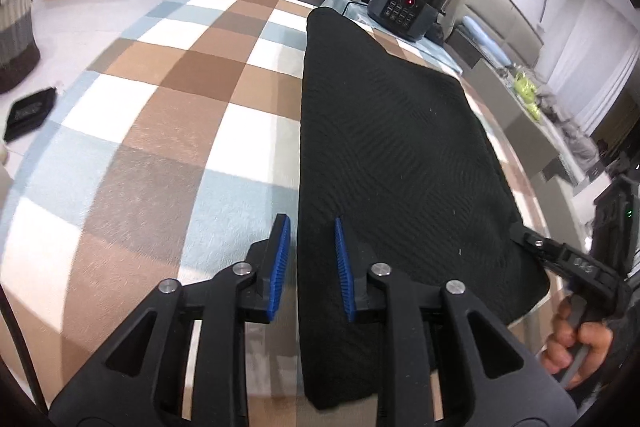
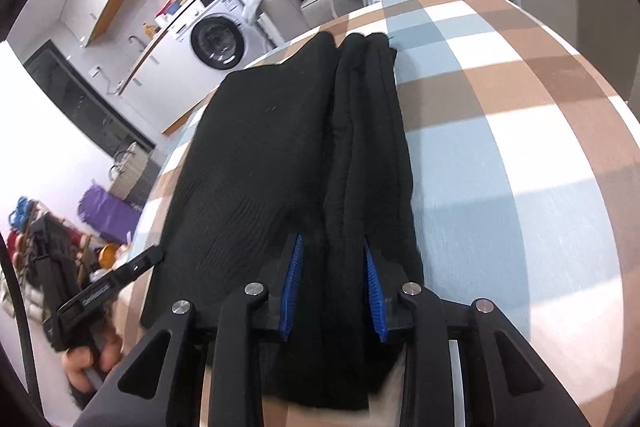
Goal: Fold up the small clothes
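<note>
While the black garment point(image 1: 392, 147) lies flat on the checked cloth point(image 1: 160, 107) in front of the cooker point(image 1: 404, 7), the left gripper point(image 1: 312, 267) straddles its near edge slightly parted, the right gripper point(image 2: 334, 287) likewise straddling a bunched fold, grip uncertain.

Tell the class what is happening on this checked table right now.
A person is folding a black garment on a checked tablecloth, with a pair of tongs in each hand. The left tongs straddle the cloth's near left edge, and the right tongs straddle a bunched fold along its right side. Neither pair's pads press on the cloth. The garment lies as a long strip running away from the person, towards a black cooker at the far end.
</note>
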A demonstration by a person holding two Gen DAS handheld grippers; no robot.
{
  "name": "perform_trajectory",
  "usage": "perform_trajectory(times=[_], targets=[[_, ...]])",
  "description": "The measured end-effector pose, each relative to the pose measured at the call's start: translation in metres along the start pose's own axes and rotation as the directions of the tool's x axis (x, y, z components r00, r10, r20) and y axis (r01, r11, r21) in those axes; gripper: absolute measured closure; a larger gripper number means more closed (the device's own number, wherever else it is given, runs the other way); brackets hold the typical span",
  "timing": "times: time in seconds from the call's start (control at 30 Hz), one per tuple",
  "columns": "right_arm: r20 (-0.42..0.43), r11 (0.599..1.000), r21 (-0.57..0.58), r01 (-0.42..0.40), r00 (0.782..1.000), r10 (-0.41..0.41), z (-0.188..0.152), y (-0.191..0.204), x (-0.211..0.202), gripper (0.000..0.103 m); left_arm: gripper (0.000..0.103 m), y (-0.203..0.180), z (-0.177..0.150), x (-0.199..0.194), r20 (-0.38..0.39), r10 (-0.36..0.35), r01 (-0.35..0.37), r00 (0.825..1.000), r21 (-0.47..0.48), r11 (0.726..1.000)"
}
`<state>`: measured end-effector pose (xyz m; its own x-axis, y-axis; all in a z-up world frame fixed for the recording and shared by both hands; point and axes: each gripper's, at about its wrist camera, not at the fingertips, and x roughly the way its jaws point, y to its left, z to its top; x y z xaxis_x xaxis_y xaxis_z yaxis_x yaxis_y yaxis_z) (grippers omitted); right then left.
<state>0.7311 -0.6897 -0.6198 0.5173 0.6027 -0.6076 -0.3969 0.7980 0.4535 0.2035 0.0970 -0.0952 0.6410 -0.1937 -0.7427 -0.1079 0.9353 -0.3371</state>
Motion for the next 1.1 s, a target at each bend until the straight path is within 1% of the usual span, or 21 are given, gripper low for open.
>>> perform_trajectory(times=[0.1,0.13,0.17,0.23,0.3,0.33,0.37,0.4,0.43,0.47,0.5,0.57,0.7,0.8,0.93,1.03,1.1], targets=[[0.006,0.999,-0.012,-0.039,0.999,0.039,-0.018,-0.001,-0.021,0.067,0.071,-0.006,-0.013,-0.015,-0.001,-0.009,0.009,1.000,0.032,0.999],[0.002,0.999,-0.017,-0.051,0.999,0.051,-0.023,-0.001,-0.025,0.062,0.065,-0.006,-0.019,-0.020,-0.001,-0.018,0.018,1.000,0.029,0.999],[-0.001,0.998,-0.022,-0.064,0.998,0.064,-0.030,-0.002,-0.030,0.061,0.058,-0.008,-0.026,-0.024,-0.003,-0.024,0.024,1.000,0.030,0.999],[0.002,0.995,-0.050,-0.081,0.997,0.081,-0.040,0.000,-0.037,0.061,0.056,-0.007,-0.037,-0.031,-0.003,-0.031,0.031,1.000,0.030,0.999],[0.001,0.994,-0.092,-0.055,0.998,0.055,-0.048,0.006,-0.036,0.062,0.056,-0.008,-0.047,-0.036,-0.008,-0.043,0.043,0.999,0.033,0.999],[0.002,0.994,-0.096,-0.046,0.999,0.046,-0.050,0.007,-0.033,0.063,0.056,-0.009,-0.051,-0.036,-0.010,-0.053,0.053,0.999,0.035,0.998],[-0.002,0.995,-0.094,-0.040,0.999,0.040,-0.051,0.007,-0.031,0.067,0.056,-0.011,-0.053,-0.036,-0.015,-0.056,0.056,0.998,0.040,0.998],[-0.005,0.995,-0.094,-0.028,1.000,0.027,-0.051,0.008,-0.028,0.070,0.056,-0.014,-0.056,-0.035,-0.026,-0.050,0.051,0.998,0.050,0.997],[-0.005,0.995,-0.096,-0.020,1.000,0.020,-0.051,0.009,-0.026,0.073,0.061,-0.016,-0.059,-0.034,-0.033,-0.049,0.051,0.998,0.060,0.997],[-0.006,0.995,-0.100,-0.013,1.000,0.012,-0.050,0.009,-0.025,0.075,0.069,-0.018,-0.059,-0.033,-0.032,-0.054,0.056,0.998,0.063,0.996],[-0.004,0.995,-0.101,-0.008,1.000,0.007,-0.051,0.010,-0.025,0.076,0.072,-0.019,-0.060,-0.033,-0.016,-0.050,0.051,0.999,0.061,0.997],[-0.010,0.995,-0.095,-0.001,1.000,0.000,-0.050,0.010,-0.023,0.078,0.082,-0.019,-0.060,-0.030,-0.012,-0.047,0.047,0.999,0.059,0.997],[-0.002,0.995,-0.100,0.022,1.000,-0.022,-0.047,0.013,-0.018,0.079,0.084,-0.017,-0.053,-0.025,-0.011,-0.052,0.052,0.999,0.040,0.998],[0.007,0.995,-0.089,0.039,0.999,-0.038,-0.037,0.014,-0.010,0.079,0.084,-0.017,-0.043,-0.016,-0.010,-0.043,0.044,0.999,0.032,0.999],[0.023,0.995,-0.083,0.063,0.998,-0.061,-0.024,0.015,0.000,0.079,0.084,-0.019,-0.028,-0.005,-0.014,-0.033,0.033,0.999,0.038,0.999],[0.028,0.994,-0.084,0.070,0.997,-0.067,-0.021,0.017,0.002,0.079,0.084,-0.020,-0.021,-0.002,-0.007,-0.022,0.023,1.000,0.042,0.999],[0.036,0.994,-0.086,0.065,0.997,-0.062,-0.023,0.017,-0.001,0.075,0.084,-0.021,-0.021,-0.005,0.005,-0.019,0.018,1.000,0.048,0.999]])
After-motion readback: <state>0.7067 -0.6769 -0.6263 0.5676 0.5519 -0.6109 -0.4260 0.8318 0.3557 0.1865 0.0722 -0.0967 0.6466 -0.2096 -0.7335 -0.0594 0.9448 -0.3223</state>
